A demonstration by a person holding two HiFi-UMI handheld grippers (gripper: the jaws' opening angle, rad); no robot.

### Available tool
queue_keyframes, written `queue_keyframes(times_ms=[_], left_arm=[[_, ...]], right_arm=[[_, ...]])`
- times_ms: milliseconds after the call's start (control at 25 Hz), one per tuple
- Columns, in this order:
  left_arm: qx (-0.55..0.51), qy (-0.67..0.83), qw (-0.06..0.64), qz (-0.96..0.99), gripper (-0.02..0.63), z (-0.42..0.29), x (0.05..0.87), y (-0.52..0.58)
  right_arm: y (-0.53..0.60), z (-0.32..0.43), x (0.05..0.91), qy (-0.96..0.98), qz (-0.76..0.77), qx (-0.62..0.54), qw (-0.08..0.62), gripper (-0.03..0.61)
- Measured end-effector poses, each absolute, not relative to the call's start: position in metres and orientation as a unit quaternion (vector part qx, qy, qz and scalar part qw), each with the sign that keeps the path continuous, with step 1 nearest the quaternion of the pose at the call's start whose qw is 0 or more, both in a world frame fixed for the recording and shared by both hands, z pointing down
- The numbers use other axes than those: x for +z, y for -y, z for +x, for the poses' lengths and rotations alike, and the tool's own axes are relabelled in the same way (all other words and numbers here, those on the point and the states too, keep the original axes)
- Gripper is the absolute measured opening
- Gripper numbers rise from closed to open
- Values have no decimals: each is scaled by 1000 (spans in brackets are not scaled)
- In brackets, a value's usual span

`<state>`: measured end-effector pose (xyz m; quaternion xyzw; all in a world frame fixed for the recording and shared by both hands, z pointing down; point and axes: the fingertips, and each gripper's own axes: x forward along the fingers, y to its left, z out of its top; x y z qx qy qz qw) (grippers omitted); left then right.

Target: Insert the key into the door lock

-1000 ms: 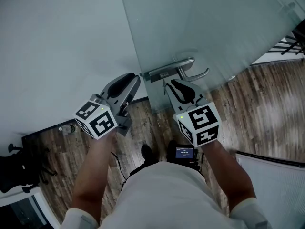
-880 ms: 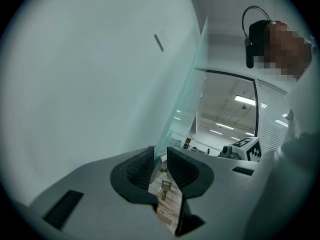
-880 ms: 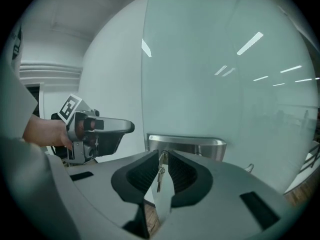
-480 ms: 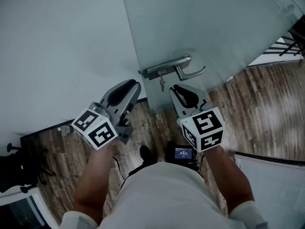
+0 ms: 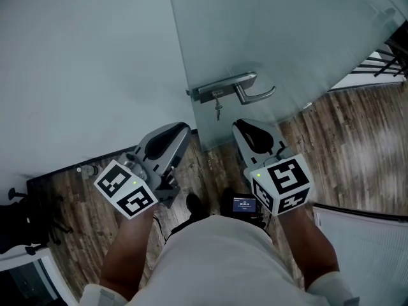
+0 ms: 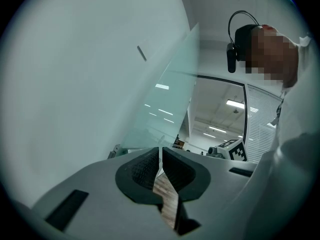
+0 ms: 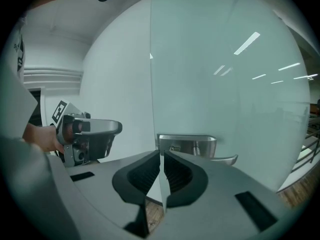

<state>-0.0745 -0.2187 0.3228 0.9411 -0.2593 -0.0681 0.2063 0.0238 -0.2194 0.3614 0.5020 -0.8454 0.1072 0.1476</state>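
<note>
The metal lock plate [image 5: 220, 88] with its lever handle [image 5: 260, 97] is fixed to the edge of a frosted glass door [image 5: 287, 37]. A small key [image 5: 217, 109] hangs from the plate's keyhole, with neither gripper touching it. My right gripper [image 5: 238, 125] is just below the handle, shut and holding nothing. My left gripper [image 5: 183, 129] is to the left of the door edge, also shut and holding nothing. In the right gripper view, the lock plate [image 7: 192, 145] lies straight beyond the shut right gripper [image 7: 161, 159], and the left gripper [image 7: 87, 136] shows at the left.
A pale wall [image 5: 83, 62] runs left of the glass door. The floor is wood-look planking [image 5: 357, 152]. A black office chair [image 5: 25, 225] stands at the lower left. A small screen device [image 5: 245, 204] hangs at the person's waist.
Both grippers have drawn back from the door toward the person. The right gripper, which was up at the lock, has come away, and the key now hangs from the plate in plain view.
</note>
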Motion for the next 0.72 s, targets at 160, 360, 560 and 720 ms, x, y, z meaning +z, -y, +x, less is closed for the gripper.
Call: queue_keyframes(times_ms=[160, 360, 560, 720], left_arm=[[-68, 259, 211, 940, 28, -80, 322, 207], [-65, 259, 213, 940, 23, -84, 323, 194], [-57, 257, 219, 940, 21, -83, 328, 180], [-52, 258, 224, 938, 20, -84, 334, 172]], right_arm=[[211, 25, 357, 845, 503, 111, 142, 26], [202, 29, 353, 844, 506, 119, 129, 18], [193, 33, 355, 844, 507, 126, 123, 14], [188, 36, 359, 843, 506, 132, 123, 12]])
